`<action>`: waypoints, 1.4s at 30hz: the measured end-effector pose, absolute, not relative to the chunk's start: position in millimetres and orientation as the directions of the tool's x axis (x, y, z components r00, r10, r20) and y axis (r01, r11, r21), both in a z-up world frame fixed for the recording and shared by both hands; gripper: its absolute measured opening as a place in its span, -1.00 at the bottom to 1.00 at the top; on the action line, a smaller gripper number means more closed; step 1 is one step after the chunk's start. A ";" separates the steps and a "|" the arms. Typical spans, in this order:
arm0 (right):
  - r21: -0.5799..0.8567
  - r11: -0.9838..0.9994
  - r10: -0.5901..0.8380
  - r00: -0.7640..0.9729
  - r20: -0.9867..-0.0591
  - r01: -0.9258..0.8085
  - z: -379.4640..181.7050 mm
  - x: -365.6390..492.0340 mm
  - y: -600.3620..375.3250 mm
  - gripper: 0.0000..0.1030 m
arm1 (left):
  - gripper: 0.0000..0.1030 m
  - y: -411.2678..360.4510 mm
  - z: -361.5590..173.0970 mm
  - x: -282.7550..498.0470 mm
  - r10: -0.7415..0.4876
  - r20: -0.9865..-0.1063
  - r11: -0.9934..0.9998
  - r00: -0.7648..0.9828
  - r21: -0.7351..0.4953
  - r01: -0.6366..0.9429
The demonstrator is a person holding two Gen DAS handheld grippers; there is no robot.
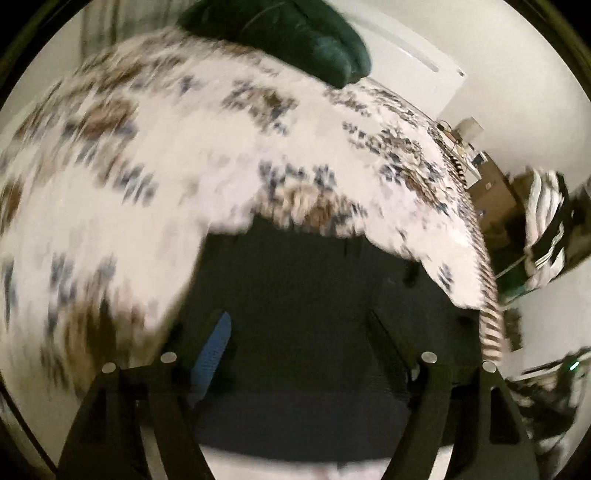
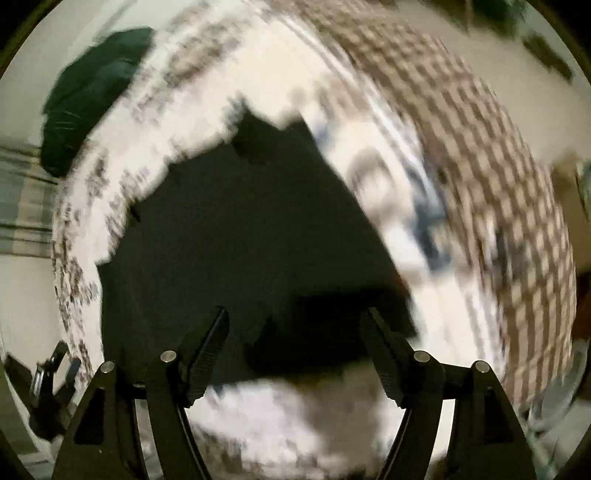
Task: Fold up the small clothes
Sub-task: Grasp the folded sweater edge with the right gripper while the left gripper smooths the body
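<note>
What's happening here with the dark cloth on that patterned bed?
A person is folding small clothes with a hand-held two-finger gripper in each hand. A black garment lies on a white bedspread patterned in brown and blue. The left gripper and the right gripper both hang over it, jaws apart, with nothing pinched between them. A dark green pillow sits at the bed's far end. Both views are blurred, so how neatly the garment is folded cannot be told.
</note>
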State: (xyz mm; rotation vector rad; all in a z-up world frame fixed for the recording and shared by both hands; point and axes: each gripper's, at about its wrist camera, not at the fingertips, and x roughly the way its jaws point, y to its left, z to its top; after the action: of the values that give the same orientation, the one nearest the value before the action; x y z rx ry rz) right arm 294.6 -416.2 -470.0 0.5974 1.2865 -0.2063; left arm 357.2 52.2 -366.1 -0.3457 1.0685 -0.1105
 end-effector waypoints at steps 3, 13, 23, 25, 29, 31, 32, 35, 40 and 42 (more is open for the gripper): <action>0.254 0.869 0.108 0.337 -0.935 0.426 -483.9 377.6 -419.9 0.47 | 0.45 51.3 -403.0 414.2 -0.203 -0.872 0.965 0.446 -0.255 -0.058; 0.090 0.946 0.003 0.266 -0.964 0.312 -549.1 470.3 -410.2 -0.64 | -0.83 56.8 -479.5 474.8 -0.162 -0.920 0.980 0.358 -0.193 -0.054; 0.134 0.944 -0.012 0.438 -0.899 0.300 -492.4 460.3 -394.8 -0.80 | -0.85 70.1 -438.0 473.3 -0.119 -0.852 0.984 0.510 -0.170 -0.054; 0.137 0.942 -0.013 0.438 -0.899 0.308 -494.6 469.4 -398.8 -0.80 | -0.85 78.6 -449.5 483.2 -0.114 -0.866 0.980 0.488 -0.178 -0.087; 0.155 0.916 0.019 0.346 -0.938 0.369 -534.6 494.1 -414.0 -0.80 | -0.77 84.4 -480.5 495.2 -0.150 -0.907 0.972 0.394 -0.207 -0.108; 0.168 0.902 0.054 0.283 -0.958 0.396 -555.4 500.0 -419.4 -0.80 | -0.75 85.7 -488.4 494.2 -0.155 -0.926 0.972 0.344 -0.205 -0.112; 0.193 0.890 0.090 0.256 -0.963 0.413 -562.6 500.6 -422.7 -0.72 | -0.70 86.5 -486.9 491.3 -0.160 -0.929 0.971 0.333 -0.209 -0.116; 0.306 0.840 0.182 0.298 -0.937 0.448 -551.6 485.7 -432.1 0.29 | -0.06 91.1 -462.8 476.3 -0.182 -0.913 0.962 0.365 -0.242 -0.124; 0.486 0.732 0.245 0.480 -0.842 0.478 -504.8 414.5 -448.5 0.92 | 0.49 81.0 -406.0 430.8 -0.227 -0.868 0.958 0.441 -0.280 -0.057; 0.543 0.661 0.265 0.515 -0.815 0.519 -497.4 367.9 -454.0 0.92 | 0.76 61.7 -392.1 408.6 -0.239 -0.870 0.961 0.431 -0.274 -0.020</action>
State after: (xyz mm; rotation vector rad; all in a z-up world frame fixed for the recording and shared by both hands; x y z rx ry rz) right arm 367.9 -454.0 -497.4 0.8753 1.0526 -0.1780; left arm 408.6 61.7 -392.1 -0.2592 1.1200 -0.1386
